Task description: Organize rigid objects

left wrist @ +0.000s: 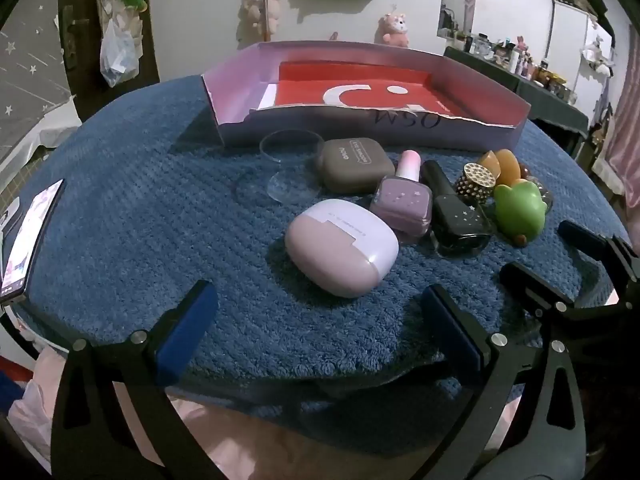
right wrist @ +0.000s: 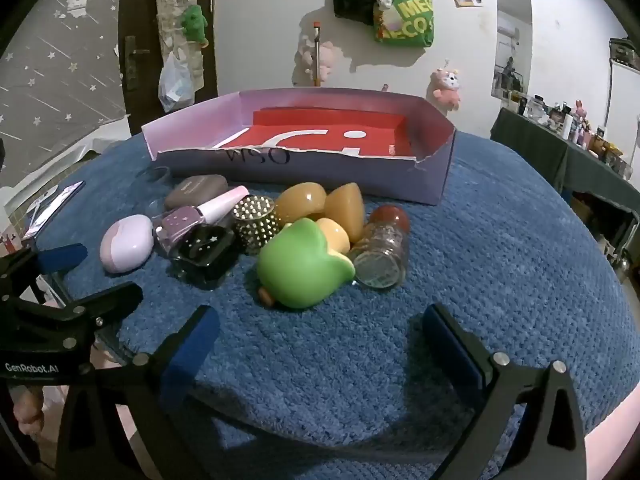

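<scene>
Blue fuzzy towel (left wrist: 160, 220) covers the whole table, with a white wall, hanging bags and a few plushies behind it. At the far side sits a shallow lilac cardboard tray (left wrist: 400, 136) with a red box (left wrist: 360, 88) lying flat inside.

All the small stuff is clumped together on the towel just in front of the tray. From the left: a clear plastic lid (left wrist: 290, 152), a brown-grey earbud case (left wrist: 354, 164), and closer to the camera a pale lilac earbud case (left wrist: 340, 254). Next to that a purple nail polish bottle (left wrist: 404, 202) with a pink cap, lying down, touching a black nail polish bottle (left wrist: 460, 216). Then a gold studded cap (right wrist: 256, 220), some amber egg-shaped pieces (right wrist: 320, 204), a green rubbery toy (right wrist: 300, 268) and a small glass jar (right wrist: 382, 252) on its side, all pretty much piled against each other.

Left gripper (left wrist: 320, 320) and right gripper (right wrist: 320, 344) both hover over the near edge of the towel, angled down, fingers spread wide, nothing between them. A phone (left wrist: 28, 240) lies at the far left edge.
</scene>
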Tool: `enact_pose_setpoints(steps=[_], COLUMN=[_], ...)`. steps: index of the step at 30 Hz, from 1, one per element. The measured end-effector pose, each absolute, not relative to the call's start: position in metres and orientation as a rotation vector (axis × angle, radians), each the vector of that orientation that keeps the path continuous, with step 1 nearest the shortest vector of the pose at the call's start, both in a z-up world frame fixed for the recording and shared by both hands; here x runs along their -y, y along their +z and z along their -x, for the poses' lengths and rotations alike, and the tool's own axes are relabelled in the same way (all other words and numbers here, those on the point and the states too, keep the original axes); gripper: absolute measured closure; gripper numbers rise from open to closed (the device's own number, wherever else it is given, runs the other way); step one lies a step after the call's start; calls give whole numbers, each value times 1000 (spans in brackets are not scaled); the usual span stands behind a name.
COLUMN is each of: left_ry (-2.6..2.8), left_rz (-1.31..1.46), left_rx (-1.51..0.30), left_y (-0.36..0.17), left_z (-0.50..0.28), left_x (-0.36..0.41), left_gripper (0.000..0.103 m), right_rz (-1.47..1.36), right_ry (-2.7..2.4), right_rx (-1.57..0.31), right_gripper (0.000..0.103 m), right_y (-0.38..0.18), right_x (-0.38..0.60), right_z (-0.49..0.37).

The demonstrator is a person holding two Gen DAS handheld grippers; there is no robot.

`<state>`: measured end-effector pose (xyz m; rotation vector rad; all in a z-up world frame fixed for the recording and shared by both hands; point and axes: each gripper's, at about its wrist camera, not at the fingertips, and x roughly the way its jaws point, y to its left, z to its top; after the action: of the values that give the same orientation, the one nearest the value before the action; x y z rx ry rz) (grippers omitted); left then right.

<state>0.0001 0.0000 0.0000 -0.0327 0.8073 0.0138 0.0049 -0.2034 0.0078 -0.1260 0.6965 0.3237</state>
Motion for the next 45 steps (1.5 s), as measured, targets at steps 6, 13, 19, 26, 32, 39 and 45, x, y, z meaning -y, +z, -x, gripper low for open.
enact_pose_setpoints(steps=[6,13,19,26,32,39,45], left_ry=[10,8,8,9,9,10,10], left_rz=[29,29,32,33,33,33,33], left_rx=[-811,-815,-816,-816,-815,-814,-813], left_y=[0,0,-1,1,2,4,4], left_z=[1,-4,-5,-5,-5,-5,-4], left_x=[1,1,2,2,3,4,3], left_gripper=[0,0,0,0,0,0,0], right_rz=[108,110,111,113,114,114,115], right_ry=[327,325,324,323,323,323,323], right_rx=[-674,-689,-689,-688,-688,-688,-687], right_gripper=[0,0,0,0,0,0,0], right_y=[7,6,7,7,7,7,7], right_x=[205,205,205,205,205,205,205], right_z=[-3,-4,-3,-3,-3,-3,-3])
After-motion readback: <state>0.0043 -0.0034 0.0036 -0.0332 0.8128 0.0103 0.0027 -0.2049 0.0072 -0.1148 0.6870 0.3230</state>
